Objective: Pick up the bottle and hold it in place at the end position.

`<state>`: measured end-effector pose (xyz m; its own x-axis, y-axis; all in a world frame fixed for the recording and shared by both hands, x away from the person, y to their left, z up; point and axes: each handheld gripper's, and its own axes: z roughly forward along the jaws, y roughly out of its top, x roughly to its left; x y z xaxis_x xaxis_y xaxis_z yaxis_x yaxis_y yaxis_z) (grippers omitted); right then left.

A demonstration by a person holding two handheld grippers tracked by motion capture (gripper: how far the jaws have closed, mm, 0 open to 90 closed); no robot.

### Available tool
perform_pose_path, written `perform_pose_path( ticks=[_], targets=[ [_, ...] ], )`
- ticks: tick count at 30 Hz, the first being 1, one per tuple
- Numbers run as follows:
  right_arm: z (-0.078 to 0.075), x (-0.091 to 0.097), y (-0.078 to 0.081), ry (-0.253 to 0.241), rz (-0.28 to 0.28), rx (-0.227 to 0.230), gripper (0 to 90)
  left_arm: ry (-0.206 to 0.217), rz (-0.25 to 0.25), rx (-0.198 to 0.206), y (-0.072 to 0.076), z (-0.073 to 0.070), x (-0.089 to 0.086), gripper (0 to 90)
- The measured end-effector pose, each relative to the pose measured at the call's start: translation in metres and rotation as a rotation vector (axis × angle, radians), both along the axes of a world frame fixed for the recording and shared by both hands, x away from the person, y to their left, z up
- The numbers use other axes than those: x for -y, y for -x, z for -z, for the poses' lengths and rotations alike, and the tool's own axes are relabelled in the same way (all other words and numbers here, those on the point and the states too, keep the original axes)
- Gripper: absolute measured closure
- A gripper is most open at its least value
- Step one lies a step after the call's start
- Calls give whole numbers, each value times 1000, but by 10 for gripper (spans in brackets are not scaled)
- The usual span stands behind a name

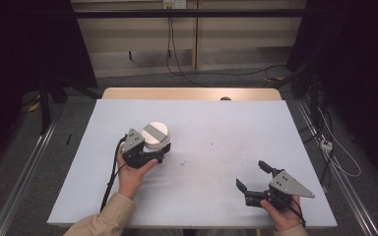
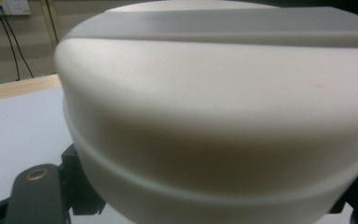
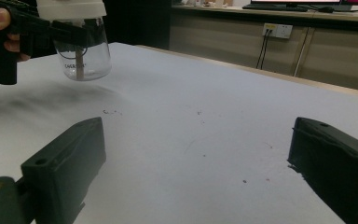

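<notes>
A: What stands in the way on the pale grey tabletop (image 1: 202, 128)?

B: Only the clear plastic jar with a white lid (image 1: 155, 136), at nine o'clock from the centre, clamped in the left gripper (image 1: 153, 155). The wide-open right gripper (image 1: 251, 176) sits at five o'clock.

A: And free room?

B: Bare surface from twelve round to three o'clock, plus a broad lane between jar and right gripper; just faint dark specks (image 3: 244, 181) there.

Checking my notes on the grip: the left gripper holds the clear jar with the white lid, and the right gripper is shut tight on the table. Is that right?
Not quite. The left gripper does hold the clear jar under its white lid, but the right gripper stands open with nothing between its jaws, as the right gripper view shows.
</notes>
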<state>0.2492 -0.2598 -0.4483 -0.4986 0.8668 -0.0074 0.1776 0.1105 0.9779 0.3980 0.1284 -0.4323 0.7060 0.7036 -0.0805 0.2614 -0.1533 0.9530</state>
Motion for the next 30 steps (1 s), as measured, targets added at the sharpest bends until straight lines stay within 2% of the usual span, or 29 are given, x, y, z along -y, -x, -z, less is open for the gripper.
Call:
perform_pose_path(
  ticks=[21, 24, 30],
  targets=[
    [0, 1, 0, 4, -5, 1, 36, -11, 33, -23, -8, 2, 29, 184],
    [0, 1, 0, -1, -3, 0, 36, -7, 24, -30, -9, 3, 33, 184],
    [0, 1, 0, 1, -1, -2, 37, -13, 38, -22, -12, 4, 41, 184]
  ],
)
